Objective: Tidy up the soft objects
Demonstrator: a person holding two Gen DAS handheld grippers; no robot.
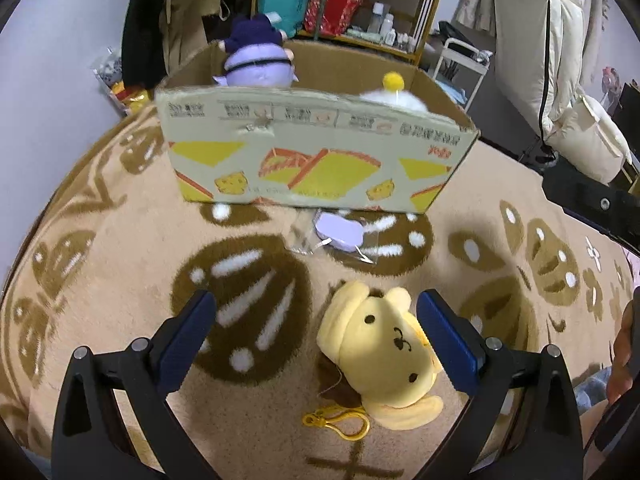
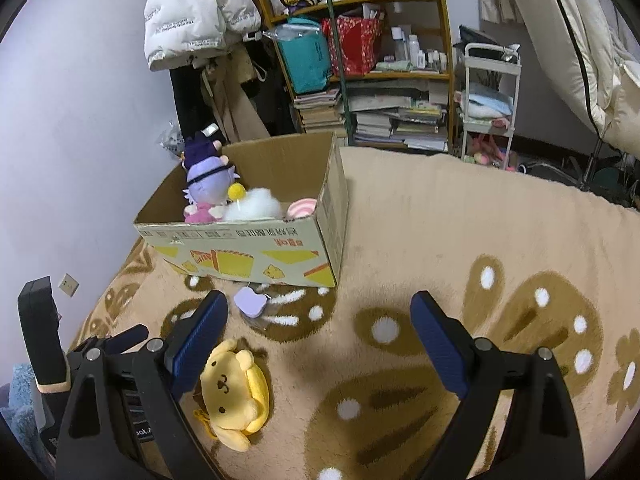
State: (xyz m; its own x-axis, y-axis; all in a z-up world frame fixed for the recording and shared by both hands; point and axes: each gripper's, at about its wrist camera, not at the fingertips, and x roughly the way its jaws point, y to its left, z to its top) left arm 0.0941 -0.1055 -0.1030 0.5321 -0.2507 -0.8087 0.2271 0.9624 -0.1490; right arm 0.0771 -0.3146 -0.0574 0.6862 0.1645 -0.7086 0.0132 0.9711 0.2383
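Note:
A yellow dog plush (image 1: 386, 354) with a yellow clip (image 1: 340, 424) lies on the beige blanket, close to the right finger of my left gripper (image 1: 316, 320), which is open and holds nothing. The same plush (image 2: 234, 394) lies beside the left finger of my right gripper (image 2: 320, 320), also open and holding nothing. A small lilac soft piece (image 1: 339, 232) (image 2: 250, 302) in clear wrap lies before the cardboard box (image 1: 320, 160) (image 2: 280, 256). Inside the box are a purple doll (image 2: 208, 184), a white plush with a yellow pompom (image 2: 250, 204) and a pink striped item (image 2: 302, 208).
The beige blanket with brown patterns (image 2: 440, 220) spreads to the right of the box. Behind stand a wooden shelf (image 2: 380, 72) with books and bags, hanging coats (image 2: 192, 12) and a white cart (image 2: 490, 104). The other gripper's black body (image 1: 592, 204) shows at the right edge.

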